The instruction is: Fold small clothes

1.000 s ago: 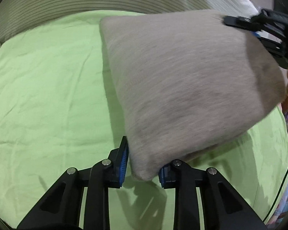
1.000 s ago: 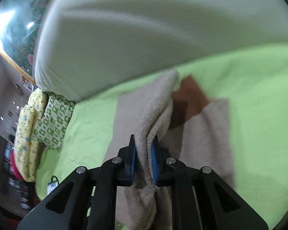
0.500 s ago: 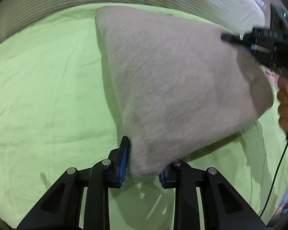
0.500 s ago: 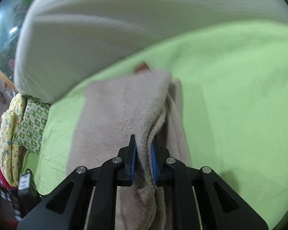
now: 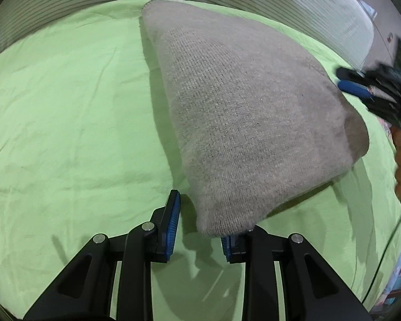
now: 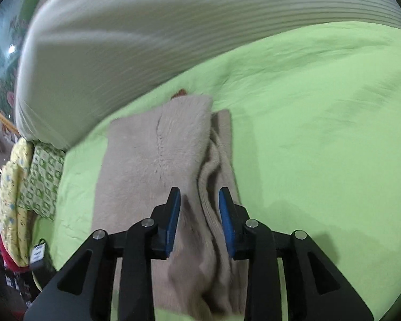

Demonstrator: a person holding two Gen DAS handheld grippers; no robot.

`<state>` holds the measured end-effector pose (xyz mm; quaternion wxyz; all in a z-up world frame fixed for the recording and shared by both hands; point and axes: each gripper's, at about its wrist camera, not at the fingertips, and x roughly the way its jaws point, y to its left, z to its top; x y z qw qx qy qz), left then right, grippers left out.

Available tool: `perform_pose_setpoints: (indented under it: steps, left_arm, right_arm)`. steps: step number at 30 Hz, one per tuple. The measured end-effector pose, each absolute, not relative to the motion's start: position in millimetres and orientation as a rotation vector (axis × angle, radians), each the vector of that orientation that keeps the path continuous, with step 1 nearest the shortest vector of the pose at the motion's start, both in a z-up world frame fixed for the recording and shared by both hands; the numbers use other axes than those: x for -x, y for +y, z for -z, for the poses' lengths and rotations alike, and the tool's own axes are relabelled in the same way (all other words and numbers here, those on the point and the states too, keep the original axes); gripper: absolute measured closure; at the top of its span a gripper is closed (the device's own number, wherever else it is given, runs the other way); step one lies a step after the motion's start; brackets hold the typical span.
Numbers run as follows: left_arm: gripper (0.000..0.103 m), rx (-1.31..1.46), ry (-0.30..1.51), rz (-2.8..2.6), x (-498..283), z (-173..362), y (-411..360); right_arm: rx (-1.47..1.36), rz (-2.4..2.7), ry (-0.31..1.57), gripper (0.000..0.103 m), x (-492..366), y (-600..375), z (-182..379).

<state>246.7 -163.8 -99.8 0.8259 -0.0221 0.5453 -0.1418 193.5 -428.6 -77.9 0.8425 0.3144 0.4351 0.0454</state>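
Left wrist view showed my left gripper (image 5: 199, 226) and right gripper (image 6: 199, 207) both spread apart, holding nothing, over the folded beige knitted garment (image 5: 243, 123) lying on the light green bedsheet (image 5: 66, 123); I judged the fold laid, with backing off next.

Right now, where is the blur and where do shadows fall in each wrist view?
Left wrist view: knit garment sharp, the right gripper smeared, a shadow on the green sheet under the cloth. Right wrist view: striped pillow streaked, soft shadows beside the garment.
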Motion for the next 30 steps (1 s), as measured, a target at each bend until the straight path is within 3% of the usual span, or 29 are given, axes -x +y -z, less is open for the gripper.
perform_pose_setpoints:
  steps: [11, 13, 14, 17, 23, 30]
  left_arm:
    - [0.076, 0.078, 1.166, 0.298, -240, 99, -162]
    - [0.08, 0.075, 1.169, 0.302, -244, 101, -164]
    - [0.085, 0.077, 1.17, 0.31, -247, 102, -167]
    - [0.091, 0.063, 1.172, 0.323, -247, 103, -171]
    - [0.092, 0.11, 1.197, 0.341, -252, 110, -167]
    - [0.082, 0.161, 1.233, 0.357, -251, 101, -150]
  right_arm:
    - [-0.531, -0.109, 1.019, 0.072, -146, -385, 96]
    - [-0.509, -0.096, 1.027, 0.094, -147, -384, 98]
    - [-0.513, -0.088, 1.024, 0.095, -148, -387, 96]
    - [-0.485, -0.066, 1.023, 0.096, -147, -393, 94]
    - [-0.462, -0.041, 1.083, 0.096, -148, -391, 114]
    - [-0.492, -0.079, 1.083, 0.093, -146, -392, 100]
